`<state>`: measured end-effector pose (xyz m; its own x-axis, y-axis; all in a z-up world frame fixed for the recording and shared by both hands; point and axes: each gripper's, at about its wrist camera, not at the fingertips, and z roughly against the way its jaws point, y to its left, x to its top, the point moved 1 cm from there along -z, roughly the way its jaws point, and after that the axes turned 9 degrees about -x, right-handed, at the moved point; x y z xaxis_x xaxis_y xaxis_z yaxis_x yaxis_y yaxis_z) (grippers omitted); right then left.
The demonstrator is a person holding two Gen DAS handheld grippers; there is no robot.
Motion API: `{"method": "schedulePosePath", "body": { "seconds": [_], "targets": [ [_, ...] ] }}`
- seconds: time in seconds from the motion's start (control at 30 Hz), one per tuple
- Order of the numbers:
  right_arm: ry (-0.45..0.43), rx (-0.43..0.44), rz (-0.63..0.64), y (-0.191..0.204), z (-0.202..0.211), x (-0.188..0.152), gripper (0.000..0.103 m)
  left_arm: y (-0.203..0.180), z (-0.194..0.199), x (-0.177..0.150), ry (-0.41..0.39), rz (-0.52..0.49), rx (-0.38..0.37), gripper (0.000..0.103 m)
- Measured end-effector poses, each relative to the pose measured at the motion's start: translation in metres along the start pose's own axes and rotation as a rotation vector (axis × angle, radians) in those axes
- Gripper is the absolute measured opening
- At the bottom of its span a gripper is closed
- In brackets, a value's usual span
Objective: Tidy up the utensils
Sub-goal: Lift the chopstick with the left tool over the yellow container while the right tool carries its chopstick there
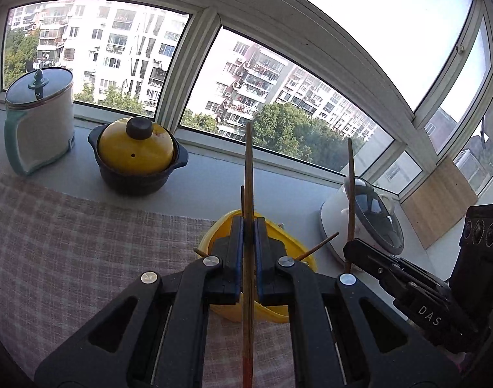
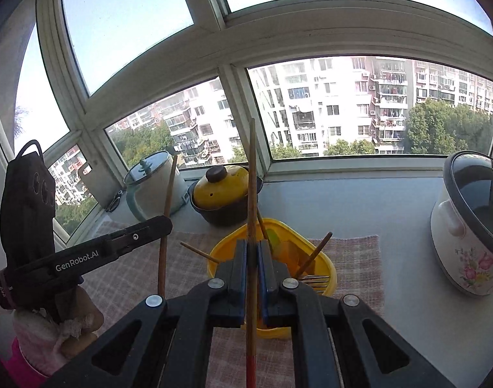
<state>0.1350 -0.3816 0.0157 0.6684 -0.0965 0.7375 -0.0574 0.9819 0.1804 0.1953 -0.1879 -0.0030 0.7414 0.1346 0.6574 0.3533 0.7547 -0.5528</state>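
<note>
**Left wrist view: two chopsticks held upright over the yellow bowl**

Left wrist view showed the left gripper (image 1: 248, 226) clamped narrow on one chopstick (image 1: 249, 161), which stood nearly upright above the yellow bowl (image 1: 214, 237). To the right of the bowl, the right gripper (image 2: 252, 252) pinched a second chopstick (image 2: 252, 177) the same way. More chopsticks (image 2: 312, 255) leaned loose in the bowl, and a fork (image 2: 316, 281) lay at its near right rim. The bowl sat on the checked cloth (image 1: 68, 226), with the yellow-lidded pot (image 1: 136, 155) behind it on the sill.

I judged the risk to be in the thin grip: each stick was held at one narrow spot, so it could pivot or slide through the pads. A swinging end might also knock the loose sticks out of the bowl, or the two grippers might collide, being close together.
</note>
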Motion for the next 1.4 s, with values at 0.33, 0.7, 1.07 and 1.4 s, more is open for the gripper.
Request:
{"method": "schedulePosePath", "body": {
  "seconds": [0.33,0.7,1.07,1.4],
  "targets": [
    [-0.019,-0.012,-0.027,-0.006,-0.022,0.021,0.004,-0.002,-0.028,0.033,-0.032,0.02,0.005,0.004],
    [-0.015,-0.026,-0.044,-0.017,-0.047,0.035,0.004,-0.004,-0.059,0.046,-0.019,-0.011,0.03,0.004],
    [0.024,-0.015,-0.035,-0.016,-0.076,0.029,0.004,0.002,-0.082,0.044,0.001,-0.007,0.027,0.004],
    [0.041,-0.01,-0.049,-0.022,-0.077,0.017,0.004,0.005,-0.081,0.035,0.009,-0.009,0.014,0.004]
  ]
}}
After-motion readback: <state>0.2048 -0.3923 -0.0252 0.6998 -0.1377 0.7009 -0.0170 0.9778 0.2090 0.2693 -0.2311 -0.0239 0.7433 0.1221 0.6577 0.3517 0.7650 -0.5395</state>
